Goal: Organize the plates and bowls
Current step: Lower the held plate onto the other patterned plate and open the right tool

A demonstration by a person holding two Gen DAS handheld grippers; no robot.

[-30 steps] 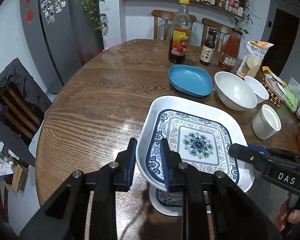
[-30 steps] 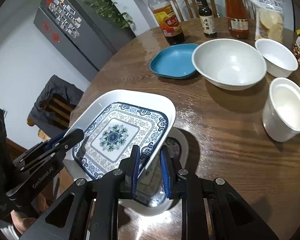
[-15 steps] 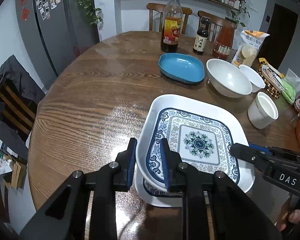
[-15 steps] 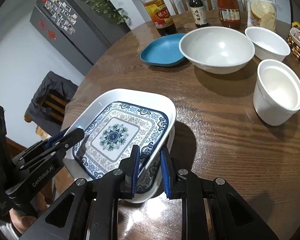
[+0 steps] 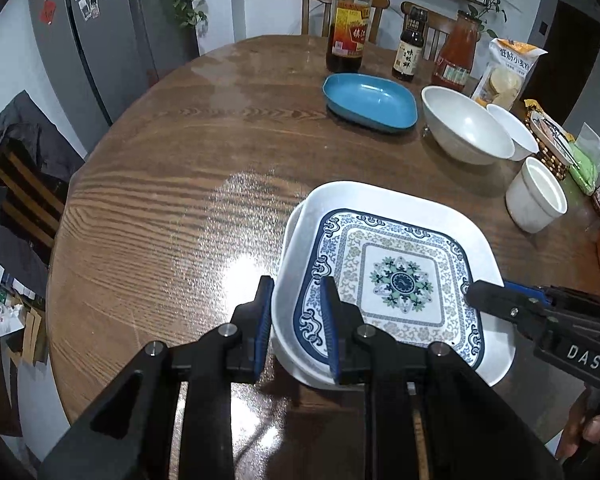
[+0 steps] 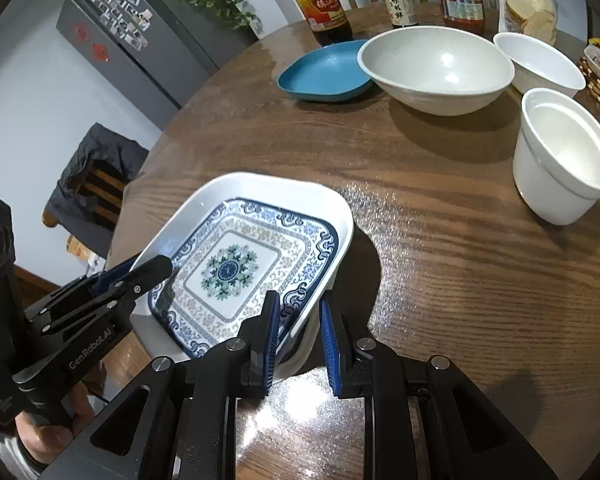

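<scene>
Stacking is under way at the near edge of the round wooden table [image 5: 172, 184]. The left gripper [image 5: 296, 326] and right gripper [image 6: 298, 338] each pinch opposite rims of the patterned square plate [image 5: 396, 280], which sits nested on a second white plate [image 5: 294, 224] beneath it. To my eye that pair is nearly done, pending release. The blue dish [image 5: 370, 104], big white bowl [image 5: 466, 124], smaller bowl [image 5: 514, 132] and white cup [image 5: 536, 194] are not yet gathered.

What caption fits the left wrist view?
Both grippers' fingers clamp a patterned square plate over another plate on the wooden table.
</scene>
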